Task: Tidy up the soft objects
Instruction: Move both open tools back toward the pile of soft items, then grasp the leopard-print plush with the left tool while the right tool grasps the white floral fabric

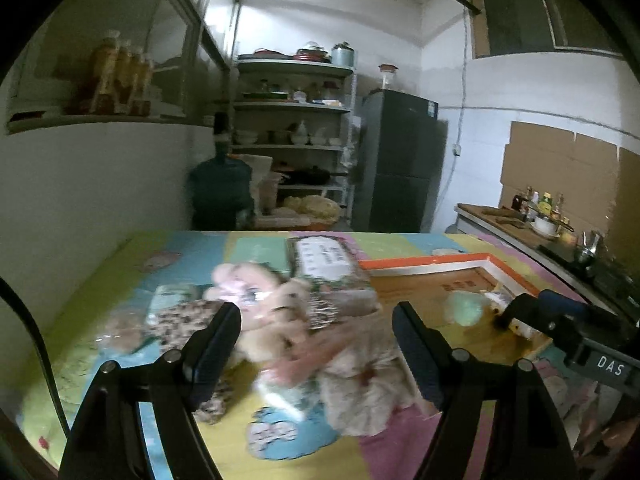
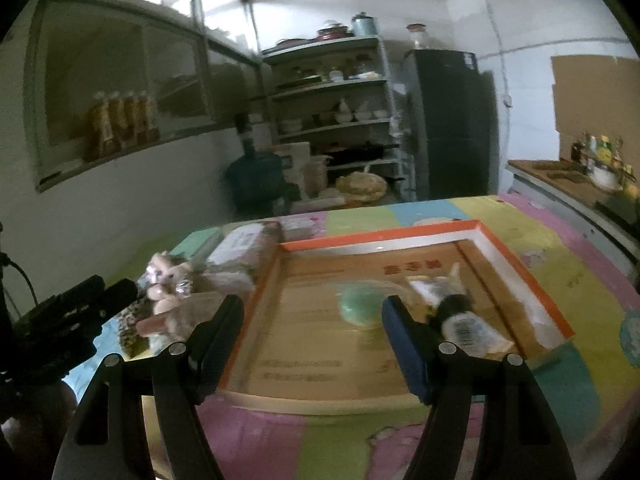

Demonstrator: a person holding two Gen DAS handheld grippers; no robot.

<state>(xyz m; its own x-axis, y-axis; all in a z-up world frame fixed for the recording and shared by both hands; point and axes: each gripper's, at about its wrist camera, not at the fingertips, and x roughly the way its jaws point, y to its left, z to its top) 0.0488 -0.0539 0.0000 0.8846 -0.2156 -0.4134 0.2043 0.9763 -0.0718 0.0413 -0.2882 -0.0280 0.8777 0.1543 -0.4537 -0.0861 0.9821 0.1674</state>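
Sorting step, mid-way by my guess: my left gripper [image 1: 316, 344] hangs over the pile of plush toys [image 1: 320, 320] on the patchwork mat [image 1: 120, 300], jaws wide apart w/ nothing between the pads. The pile sits left of the orange-rimmed cardboard tray [image 2: 376, 240], touching or nearly touching its edge. It's blurry: I make out a pink plush [image 1: 236, 280] at the back, a beige floral-cloth one [image 1: 360, 384] nearest me, and a leopard-print piece [image 1: 188, 316] at left, w/ a packaged item bearing a white label [image 1: 324, 260] behind. My right gripper [image 2: 312, 332] is over the tray's near edge, jaws also apart, empty. Already in the tray: a pale green round soft thing [image 2: 360, 304] and a small dark-and-white plush w/ a barcode tag [image 2: 456, 316], just beside each other. So some are boxed, the heap isn't. Next, I think: drop the left down onto the nearest beige plush, close on a bulky part, not a loose limb or ribbon, since soft stuff slips and may drag neighbours along. Then lift clear and carry right to a bare part of the tray. The right should stay out of the path.
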